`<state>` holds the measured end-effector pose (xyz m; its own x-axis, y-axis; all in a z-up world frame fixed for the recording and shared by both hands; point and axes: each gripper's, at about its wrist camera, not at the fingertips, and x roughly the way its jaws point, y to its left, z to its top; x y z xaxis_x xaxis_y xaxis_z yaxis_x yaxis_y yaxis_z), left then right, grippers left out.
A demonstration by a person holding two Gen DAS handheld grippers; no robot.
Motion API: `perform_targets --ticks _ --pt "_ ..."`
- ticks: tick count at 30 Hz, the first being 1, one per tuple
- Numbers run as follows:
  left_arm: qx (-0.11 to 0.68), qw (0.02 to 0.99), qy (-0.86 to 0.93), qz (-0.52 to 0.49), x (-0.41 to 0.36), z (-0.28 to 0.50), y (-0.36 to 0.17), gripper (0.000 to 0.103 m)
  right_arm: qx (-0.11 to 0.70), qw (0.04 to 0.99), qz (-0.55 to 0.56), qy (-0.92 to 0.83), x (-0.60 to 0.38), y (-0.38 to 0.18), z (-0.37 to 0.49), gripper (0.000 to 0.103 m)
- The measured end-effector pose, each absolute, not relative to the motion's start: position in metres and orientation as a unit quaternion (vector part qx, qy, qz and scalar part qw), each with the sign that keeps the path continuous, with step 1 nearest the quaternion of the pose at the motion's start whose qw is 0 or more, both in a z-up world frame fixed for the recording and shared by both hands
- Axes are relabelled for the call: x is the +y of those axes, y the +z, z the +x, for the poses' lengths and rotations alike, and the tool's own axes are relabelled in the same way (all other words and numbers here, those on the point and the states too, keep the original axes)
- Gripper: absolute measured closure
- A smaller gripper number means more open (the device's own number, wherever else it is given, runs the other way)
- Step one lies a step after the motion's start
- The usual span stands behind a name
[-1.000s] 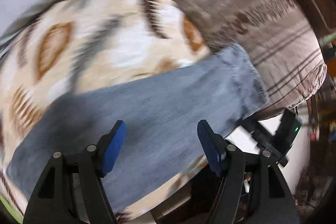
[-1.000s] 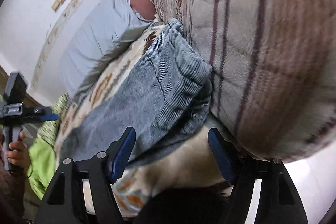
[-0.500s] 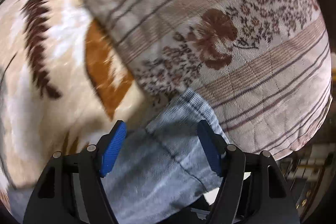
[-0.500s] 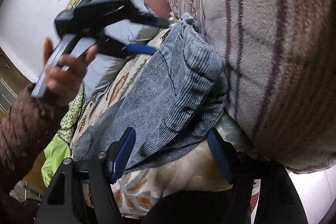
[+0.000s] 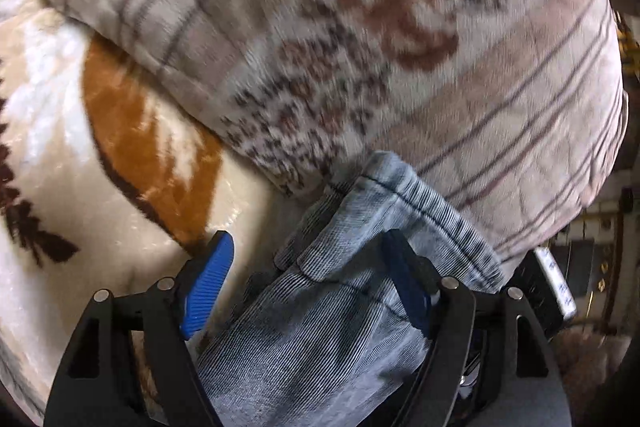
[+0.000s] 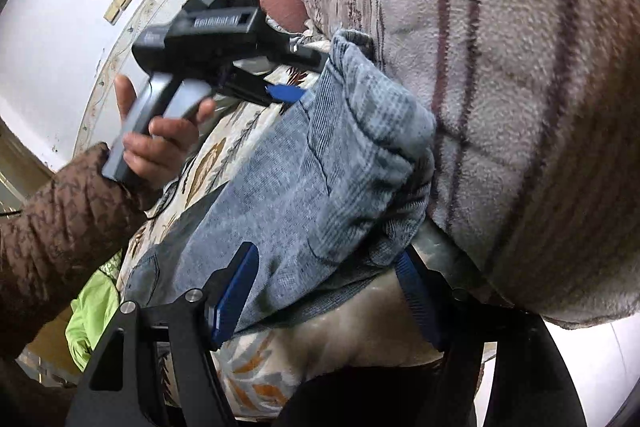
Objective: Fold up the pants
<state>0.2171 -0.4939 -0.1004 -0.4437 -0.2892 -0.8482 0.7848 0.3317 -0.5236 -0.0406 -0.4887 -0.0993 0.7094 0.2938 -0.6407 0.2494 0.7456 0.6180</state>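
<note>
Light-blue denim pants (image 6: 304, 187) lie on a cream patterned bedspread (image 5: 80, 195), their hem end bunched against a striped floral blanket (image 5: 400, 47). In the left wrist view the hem (image 5: 384, 227) sits between the wide-open jaws of my left gripper (image 5: 308, 279), with the right pad partly behind the cloth. In the right wrist view my right gripper (image 6: 324, 287) is open around the near corner of the same end. The left gripper (image 6: 288, 83) shows there too, reaching to the far corner.
The thick striped blanket (image 6: 500, 87) rises beside the pants on the right. A green cloth (image 6: 92, 315) lies at the bed's left edge. A white wall (image 6: 48, 27) stands behind. A brown-sleeved arm (image 6: 52, 235) holds the left gripper.
The left gripper swung from over the middle of the pants to the hem end by the striped blanket and moved closer. The right gripper edged in toward its corner.
</note>
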Motion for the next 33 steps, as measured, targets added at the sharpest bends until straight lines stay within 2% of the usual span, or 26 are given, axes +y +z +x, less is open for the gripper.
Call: perform_targets --ticks 6,10,13,19,22,23,24,25,26,27,29,33 --pt "0.635 0.476 -0.574 0.202 -0.496 0.193 -0.103 0.023 0.385 0.852 0.355 0.005 -0.487 -0.096 -0.031 0.030" --pt "0.594 0.476 -0.599 0.246 -0.499 0.166 -0.090 0.023 0.389 0.852 0.351 0.002 -0.484 -0.091 -0.023 0.030" --pt "0.601 0.467 -0.601 0.242 -0.508 0.167 -0.092 0.023 0.390 0.852 0.349 0.001 -0.489 -0.090 -0.025 0.030" --pt "0.601 0.460 -0.610 0.237 -0.530 0.165 -0.107 0.010 0.395 0.852 0.344 -0.005 -0.486 -0.087 -0.024 0.030" --pt "0.593 0.471 -0.614 0.222 -0.531 0.156 -0.110 0.011 0.395 0.852 0.342 -0.011 -0.484 -0.084 -0.020 0.032" --pt "0.592 0.472 -0.617 0.215 -0.527 0.156 -0.109 0.021 0.395 0.852 0.342 -0.013 -0.483 -0.083 -0.019 0.034" --pt "0.593 0.468 -0.622 0.207 -0.499 0.157 -0.107 0.032 0.394 0.853 0.342 -0.015 -0.483 -0.083 -0.020 0.042" --pt "0.601 0.450 -0.632 0.190 -0.490 0.165 -0.103 0.059 0.393 0.853 0.343 -0.018 -0.483 -0.082 -0.019 0.059" --pt "0.601 0.447 -0.636 0.188 -0.489 0.162 -0.099 0.071 0.393 0.854 0.341 -0.022 -0.483 -0.081 -0.017 0.069" --pt "0.591 0.456 -0.636 0.197 -0.487 0.158 -0.094 0.072 0.392 0.855 0.338 -0.024 -0.484 -0.078 -0.014 0.080" --pt "0.578 0.471 -0.631 0.214 -0.486 0.148 -0.086 0.081 0.390 0.858 0.334 -0.024 -0.484 -0.075 -0.009 0.083" --pt "0.577 0.490 -0.622 0.200 -0.477 0.146 -0.072 0.085 0.375 0.869 0.322 -0.008 -0.478 -0.061 -0.007 0.086"
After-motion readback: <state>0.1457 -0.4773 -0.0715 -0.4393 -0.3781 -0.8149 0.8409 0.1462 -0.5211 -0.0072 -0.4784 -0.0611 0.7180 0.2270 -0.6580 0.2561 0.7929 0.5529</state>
